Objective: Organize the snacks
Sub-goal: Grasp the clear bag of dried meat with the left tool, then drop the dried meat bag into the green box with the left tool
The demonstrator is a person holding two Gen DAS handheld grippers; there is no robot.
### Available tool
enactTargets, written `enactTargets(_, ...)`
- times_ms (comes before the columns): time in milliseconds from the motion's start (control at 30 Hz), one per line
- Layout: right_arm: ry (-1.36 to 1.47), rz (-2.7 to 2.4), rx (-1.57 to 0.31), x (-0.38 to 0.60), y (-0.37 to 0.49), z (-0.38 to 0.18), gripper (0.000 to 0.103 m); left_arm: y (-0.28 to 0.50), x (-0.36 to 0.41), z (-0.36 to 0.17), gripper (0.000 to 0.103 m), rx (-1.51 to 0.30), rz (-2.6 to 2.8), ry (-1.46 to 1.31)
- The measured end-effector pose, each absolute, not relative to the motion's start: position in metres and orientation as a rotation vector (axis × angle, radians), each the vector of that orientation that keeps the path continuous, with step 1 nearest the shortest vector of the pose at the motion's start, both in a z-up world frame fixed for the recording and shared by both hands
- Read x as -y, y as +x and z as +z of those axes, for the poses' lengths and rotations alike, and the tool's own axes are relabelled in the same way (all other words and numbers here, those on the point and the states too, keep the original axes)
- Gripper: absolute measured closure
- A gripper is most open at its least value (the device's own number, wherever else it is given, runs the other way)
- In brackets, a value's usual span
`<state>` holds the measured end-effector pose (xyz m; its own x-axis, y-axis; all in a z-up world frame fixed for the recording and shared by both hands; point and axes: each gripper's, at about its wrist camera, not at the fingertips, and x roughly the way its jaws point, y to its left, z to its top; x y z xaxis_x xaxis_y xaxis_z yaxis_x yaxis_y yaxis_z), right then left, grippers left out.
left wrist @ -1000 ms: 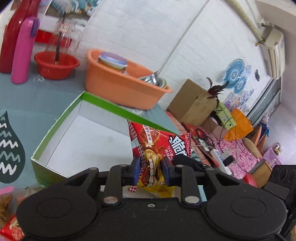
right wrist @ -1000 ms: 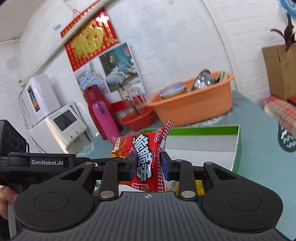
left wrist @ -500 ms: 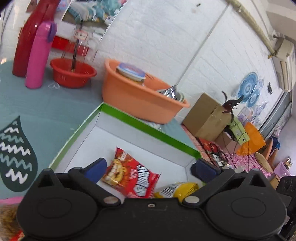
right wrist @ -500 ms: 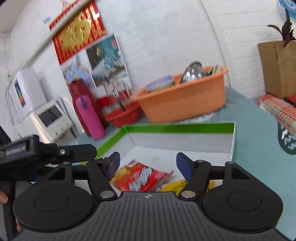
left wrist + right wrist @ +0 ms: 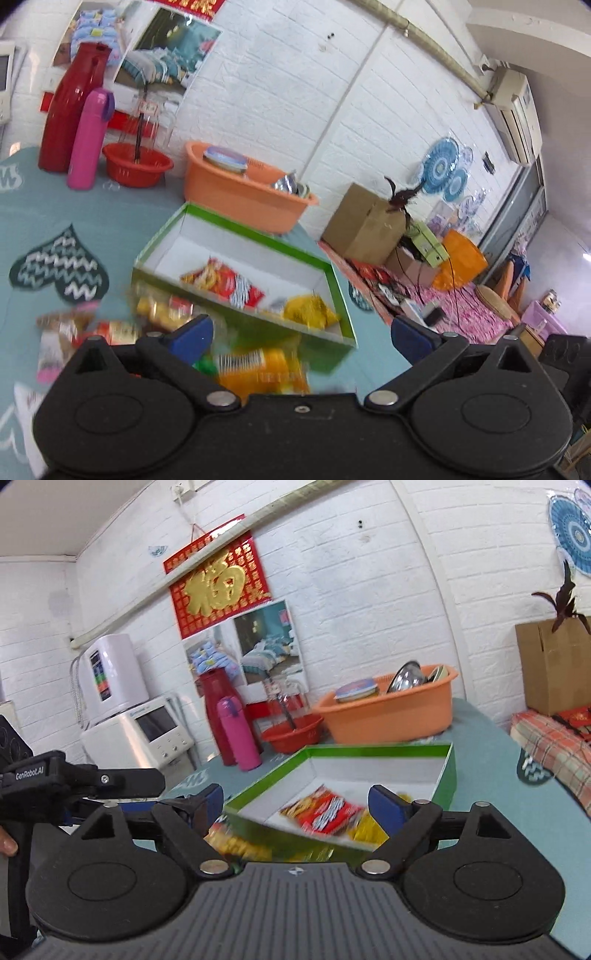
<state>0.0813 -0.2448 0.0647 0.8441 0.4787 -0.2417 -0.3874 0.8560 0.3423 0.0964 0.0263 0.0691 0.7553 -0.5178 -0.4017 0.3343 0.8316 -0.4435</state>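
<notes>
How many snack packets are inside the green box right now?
2. A red packet lies mid-floor in the green box; a yellow packet sits by the near right corner. The near wall may hide more; blurred packets outside aren't counted.

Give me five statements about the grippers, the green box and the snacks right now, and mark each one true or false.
1. Both the left gripper and the right gripper are open. True.
2. A red packet lies inside the green box. True.
3. The right gripper holds the red packet. False: nothing is between its fingers; the packet lies in the box.
4. The box holds only the red packet. False: a yellow packet lies beside it.
5. Snacks lie on the table outside the box. True, though they are blurred.
</notes>
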Motion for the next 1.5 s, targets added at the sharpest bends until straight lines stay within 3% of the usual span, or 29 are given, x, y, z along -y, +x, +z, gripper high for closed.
enactTargets(367,0.278,0.605,-0.585,0.212,0.030,-0.001,0.000,0.046,-0.055,-0.011,0.000,-0.727,-0.466,-0.499)
enactTargets(933,0.171,0.685,-0.641,0.170,0.025,-0.024,0.000,0.052,-0.054,-0.038,0.001,-0.784,-0.507,-0.523)
enactTargets(967,0.168,0.683,-0.645,0.169,0.026,-0.024,0.000,0.053,-0.054,-0.040,0.007,-0.785,-0.513,-0.526)
enactTargets(1000,0.166,0.681,-0.649,0.169,0.027,-0.025,0.008,0.053,-0.053,-0.040,0.007,-0.781,-0.516,-0.525)
enactTargets(1067,0.167,0.675,-0.646,0.169,0.028,-0.027,0.014,0.052,-0.051,-0.040,0.008,-0.772,-0.513,-0.506)
enactTargets(1233,0.146,0.662,-0.630,0.173,0.026,-0.025,0.019,0.051,-0.041,-0.040,0.016,-0.764,-0.498,-0.496)
enactTargets(1267,0.145,0.658,-0.629,0.175,0.026,-0.025,0.020,0.051,-0.038,-0.039,0.037,-0.756,-0.508,-0.499)
enactTargets(1300,0.142,0.654,-0.629,0.177,0.026,-0.024,0.021,0.050,-0.037,-0.037,0.036,-0.751,-0.516,-0.503)
enactTargets(1367,0.134,0.645,-0.615,0.181,0.024,-0.020,0.024,0.049,-0.032,-0.031,0.053,-0.739,-0.535,-0.496)
enactTargets(1500,0.109,0.635,-0.566,0.187,0.022,-0.006,0.028,0.053,-0.021,-0.010,0.056,-0.688,-0.564,-0.460)
